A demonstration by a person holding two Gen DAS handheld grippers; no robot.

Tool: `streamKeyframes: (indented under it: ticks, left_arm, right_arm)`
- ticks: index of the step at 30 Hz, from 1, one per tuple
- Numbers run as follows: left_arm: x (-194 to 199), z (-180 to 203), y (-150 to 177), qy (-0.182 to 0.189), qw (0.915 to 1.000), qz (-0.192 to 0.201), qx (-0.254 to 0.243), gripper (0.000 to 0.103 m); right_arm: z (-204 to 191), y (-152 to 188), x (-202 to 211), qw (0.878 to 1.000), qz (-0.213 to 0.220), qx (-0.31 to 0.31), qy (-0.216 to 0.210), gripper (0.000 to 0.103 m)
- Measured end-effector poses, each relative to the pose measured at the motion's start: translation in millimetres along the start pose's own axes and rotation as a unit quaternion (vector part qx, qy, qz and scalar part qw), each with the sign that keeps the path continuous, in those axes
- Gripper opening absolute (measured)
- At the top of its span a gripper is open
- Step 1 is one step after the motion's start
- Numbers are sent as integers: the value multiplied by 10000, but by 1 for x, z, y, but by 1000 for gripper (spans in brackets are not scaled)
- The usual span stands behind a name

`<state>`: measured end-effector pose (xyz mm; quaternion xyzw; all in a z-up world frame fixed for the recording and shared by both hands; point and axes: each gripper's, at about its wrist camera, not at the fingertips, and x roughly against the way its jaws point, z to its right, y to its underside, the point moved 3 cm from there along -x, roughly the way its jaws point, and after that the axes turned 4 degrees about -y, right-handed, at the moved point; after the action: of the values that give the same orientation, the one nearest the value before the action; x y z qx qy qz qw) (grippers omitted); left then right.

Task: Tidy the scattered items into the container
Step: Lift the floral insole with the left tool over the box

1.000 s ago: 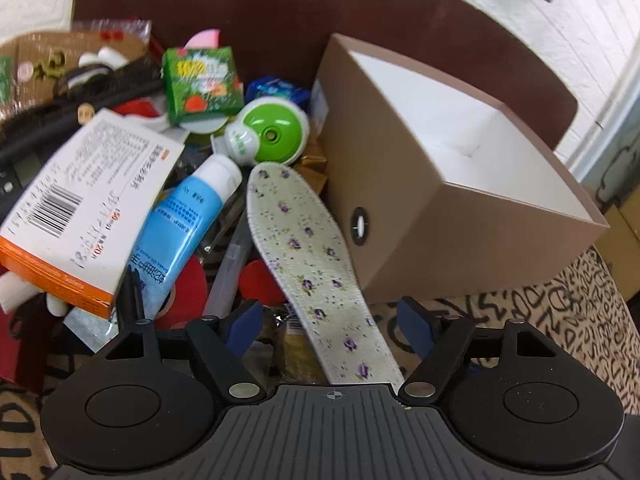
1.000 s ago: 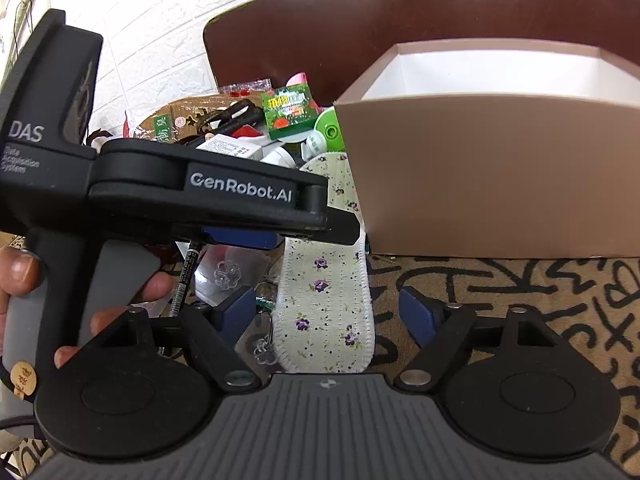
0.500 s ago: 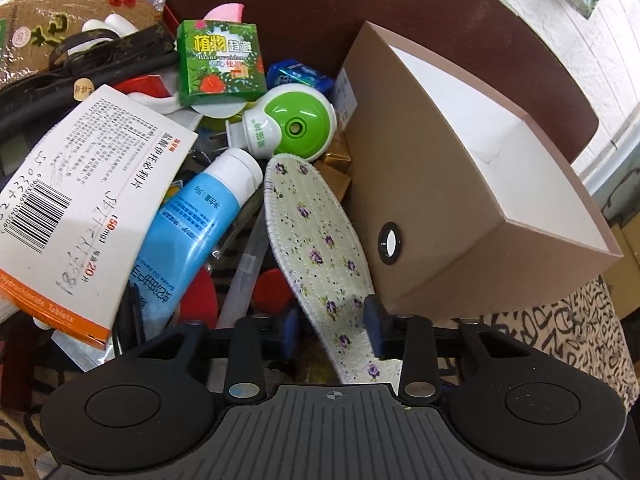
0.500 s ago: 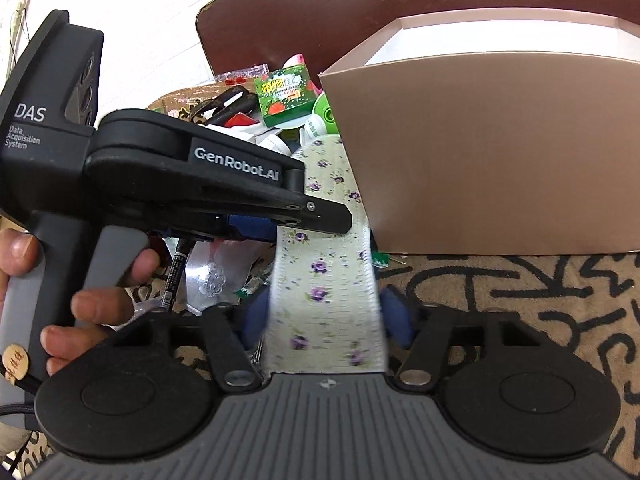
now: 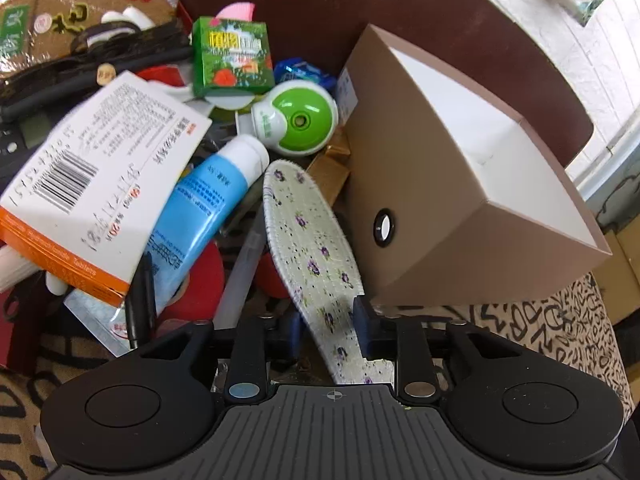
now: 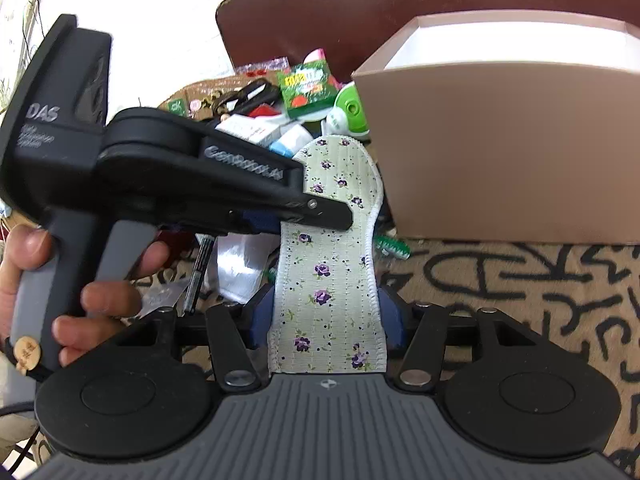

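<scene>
A floral insole (image 5: pixel 312 248) lies slanted beside the brown open-topped box (image 5: pixel 420 208), toe end toward the pile. In the left wrist view, my left gripper (image 5: pixel 329 324) has the insole's middle between its blue pads, which touch both sides; its jaws are opening. The right wrist view shows my right gripper (image 6: pixel 326 316) shut on the heel end of the insole (image 6: pixel 332 280), pads pressing both edges. The left gripper (image 6: pixel 304 216), held by a hand (image 6: pixel 104 300), crosses the insole from the left. The box (image 6: pixel 500 152) stands just right of it, white inside.
Left of the insole is a pile: a white and orange medicine box (image 5: pixel 100 184), a blue tube (image 5: pixel 200 216), a green round device (image 5: pixel 296 118), a green carton (image 5: pixel 230 56), red tape (image 5: pixel 200 280), a black pen (image 5: pixel 140 304). A patterned cloth (image 6: pixel 520 280) covers the table.
Both grippers have closed in from wide open onto the insole. Its heel end has risen off the cloth between the right gripper's pads.
</scene>
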<state>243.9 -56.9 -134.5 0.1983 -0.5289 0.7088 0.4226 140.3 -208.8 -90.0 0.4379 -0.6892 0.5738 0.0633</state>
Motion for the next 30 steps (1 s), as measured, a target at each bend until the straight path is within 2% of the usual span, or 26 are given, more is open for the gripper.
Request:
streamKeyframes:
  ticks: [1,6,11,17,24,30]
  left_arm:
    - [0,0,1,-13,10000,-7,-13,24]
    - [16,6,7,35,9998,75,-159,7]
    - [45,9,14,59,9995,253,-167,7]
    - [88,21,14,121,9973,681,-237,7]
    - [112,60,-14,425,9925,1044,-479,8]
    - [103,103,-44,634,9884,1164,-739,9]
  right_arm:
    - [0,1,2,10000,-1,5,30,60]
    - [-9,1,13,10000,-16,21,-28,60]
    - [-24,2,36,9998,89,126,-139,59]
    - [-44,-7,68,9983,405,358,-235,59]
    - [-42,-37,103,9942,920,565,-22,59]
    - [-17,-67,128,9903,1225,579,307,59]
